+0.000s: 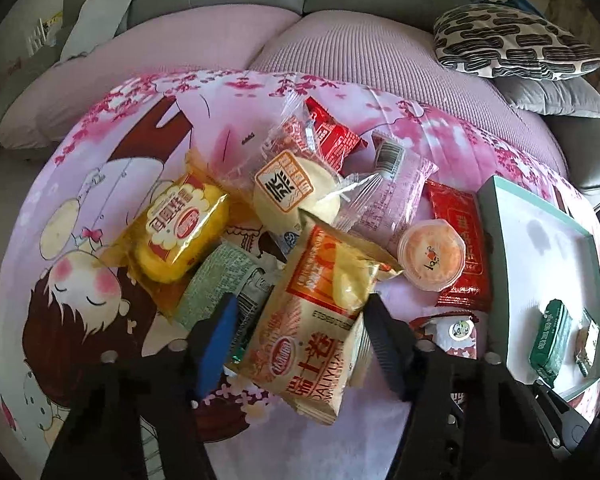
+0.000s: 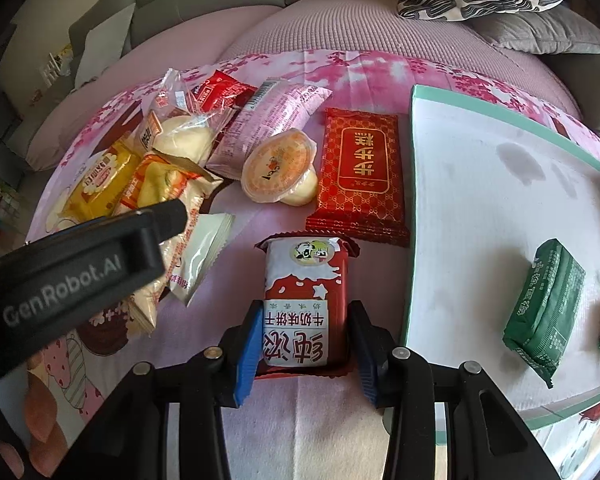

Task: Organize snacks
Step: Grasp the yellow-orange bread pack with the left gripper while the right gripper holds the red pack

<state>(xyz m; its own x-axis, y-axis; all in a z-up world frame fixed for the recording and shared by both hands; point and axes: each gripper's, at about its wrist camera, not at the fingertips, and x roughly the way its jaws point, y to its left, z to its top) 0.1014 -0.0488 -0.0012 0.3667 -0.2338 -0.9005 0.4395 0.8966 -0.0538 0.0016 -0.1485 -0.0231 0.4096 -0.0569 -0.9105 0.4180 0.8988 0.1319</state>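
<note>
1. Red-and-white milk biscuit packet with a panda picture [image 2: 306, 304], lower centre of the right wrist view: it lies lengthwise on the pink cartoon-printed cloth [image 2: 204, 64], its near half between the fingers of the right gripper [image 2: 306, 344]. The jaws stand narrow, both blue pads set against the packet's long sides.
2. Cream-and-orange Swiss roll bag with a clear window [image 1: 316, 316], lower centre of the left wrist view: it sits between the fingers of the left gripper [image 1: 300, 336]. The jaws stand partly closed; the right finger meets the bag's edge, while the left blue pad appears just clear of it, so a firm grip cannot be told.
3. Pale green printed packet [image 1: 216, 276], partly under the Swiss roll bag, at the left finger's tip.
4. Yellow cake packet with a red label [image 1: 176, 232], left of centre; clear-wrapped pale round bun [image 1: 296, 196], centre.
5. Round orange jelly cup with a foil lid [image 2: 278, 164], centre of the right wrist view, just beside the flat red gold-patterned packet [image 2: 360, 176].
6. White tray with a mint-green rim [image 2: 414, 200], right side of the frame, holding a dark green wrapped packet [image 2: 546, 312].
</note>
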